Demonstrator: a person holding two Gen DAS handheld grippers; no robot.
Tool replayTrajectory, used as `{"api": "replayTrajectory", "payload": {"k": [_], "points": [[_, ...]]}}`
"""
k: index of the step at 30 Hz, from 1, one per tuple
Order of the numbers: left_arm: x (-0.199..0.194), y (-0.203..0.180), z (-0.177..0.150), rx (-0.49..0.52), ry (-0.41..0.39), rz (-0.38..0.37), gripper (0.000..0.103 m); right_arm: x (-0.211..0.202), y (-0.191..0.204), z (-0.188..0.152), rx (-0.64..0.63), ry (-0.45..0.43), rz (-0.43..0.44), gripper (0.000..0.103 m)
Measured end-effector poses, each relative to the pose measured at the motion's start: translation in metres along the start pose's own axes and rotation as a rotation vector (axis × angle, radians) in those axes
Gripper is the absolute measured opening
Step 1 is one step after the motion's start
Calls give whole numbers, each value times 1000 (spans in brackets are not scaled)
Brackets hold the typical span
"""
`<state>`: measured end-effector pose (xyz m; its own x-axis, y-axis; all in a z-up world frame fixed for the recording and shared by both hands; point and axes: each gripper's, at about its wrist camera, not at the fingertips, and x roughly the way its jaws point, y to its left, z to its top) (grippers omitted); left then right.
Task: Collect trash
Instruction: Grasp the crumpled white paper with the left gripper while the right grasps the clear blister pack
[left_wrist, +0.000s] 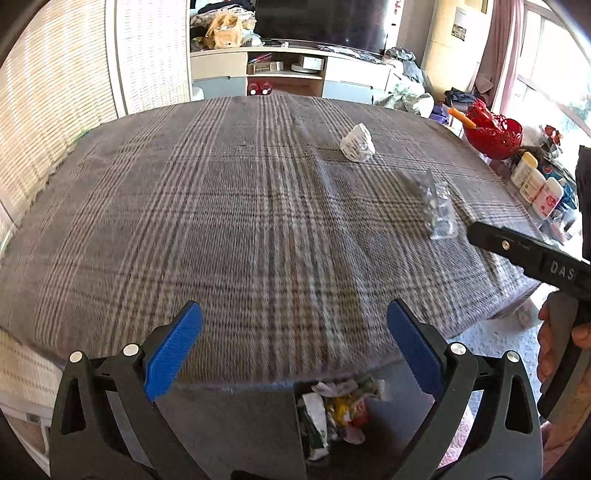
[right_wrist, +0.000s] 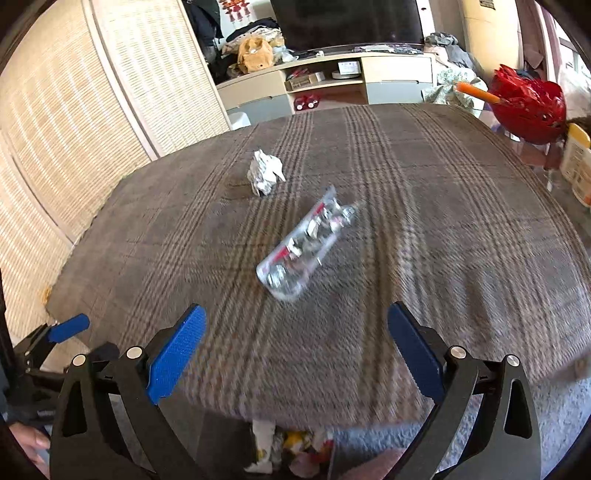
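A crumpled white paper ball (left_wrist: 357, 142) (right_wrist: 265, 172) lies on the plaid-covered table (left_wrist: 221, 206) (right_wrist: 424, 221). Nearer lies a clear plastic wrapper with silver and red print (left_wrist: 436, 206) (right_wrist: 304, 245). My left gripper (left_wrist: 295, 347) is open with nothing between its blue pads (left_wrist: 173, 350), held over the table's near edge. My right gripper (right_wrist: 295, 350) is open too, empty, short of the wrapper. Below the near edge a bin holds crumpled trash (left_wrist: 336, 410) (right_wrist: 291, 446). The right gripper's black body (left_wrist: 532, 258) shows at the right of the left wrist view.
A red openwork basket (left_wrist: 493, 129) (right_wrist: 528, 107) and several bottles (left_wrist: 535, 184) stand on a side table at the right. A woven screen (left_wrist: 55, 122) (right_wrist: 74, 147) runs along the left. A TV cabinet with clutter (left_wrist: 288, 70) stands behind. A hand (left_wrist: 554, 343) holds the right gripper.
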<state>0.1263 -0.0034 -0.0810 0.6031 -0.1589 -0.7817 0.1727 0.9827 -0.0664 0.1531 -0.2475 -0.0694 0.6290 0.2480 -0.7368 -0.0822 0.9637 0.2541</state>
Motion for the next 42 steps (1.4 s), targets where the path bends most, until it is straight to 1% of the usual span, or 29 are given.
{"api": "replayTrajectory", "payload": {"k": [3, 8, 9, 10, 11, 12, 13, 14, 15, 19, 24, 29, 31, 33, 36, 38, 42], "points": [[11, 1, 8, 14, 6, -1, 95, 15, 6, 10, -6, 9, -21, 90], [27, 3, 19, 16, 17, -16, 95, 42, 0, 21, 17, 45, -74, 82], [29, 3, 20, 18, 18, -17, 95, 49, -1, 22, 25, 54, -77, 79], [32, 3, 23, 19, 20, -18, 95, 55, -2, 23, 28, 63, -73, 74], [36, 4, 26, 19, 22, -20, 95, 59, -2, 25, 20, 62, -79, 73], [38, 4, 28, 19, 24, -21, 95, 60, 1, 26, 5, 51, -88, 66], [41, 4, 31, 19, 26, -22, 95, 62, 3, 28, -11, 53, -93, 54], [44, 4, 34, 18, 28, -22, 95, 64, 3, 30, -20, 51, -102, 48], [48, 5, 39, 16, 31, -25, 95, 65, 4, 33, -30, 49, -109, 35], [63, -1, 57, 19, 39, -41, 95, 70, 1, 46, -72, 45, -109, 33], [81, -20, 86, 47, 34, -66, 95, 70, -17, 66, -53, 28, -106, 33], [105, -42, 117, 77, 29, -82, 94, 70, -37, 79, -41, 33, -102, 33], [115, -47, 126, 82, 28, -83, 91, 71, -42, 82, -38, 34, -98, 33], [126, -53, 137, 84, 31, -88, 85, 70, -49, 84, -34, 34, -91, 33], [142, -64, 151, 101, 30, -92, 81, 68, -57, 86, -36, 31, -82, 33], [151, -71, 156, 111, 32, -90, 79, 67, -59, 87, -37, 29, -77, 33], [167, -78, 161, 120, 54, -103, 69, 62, -63, 85, -39, 19, -54, 33]]}}
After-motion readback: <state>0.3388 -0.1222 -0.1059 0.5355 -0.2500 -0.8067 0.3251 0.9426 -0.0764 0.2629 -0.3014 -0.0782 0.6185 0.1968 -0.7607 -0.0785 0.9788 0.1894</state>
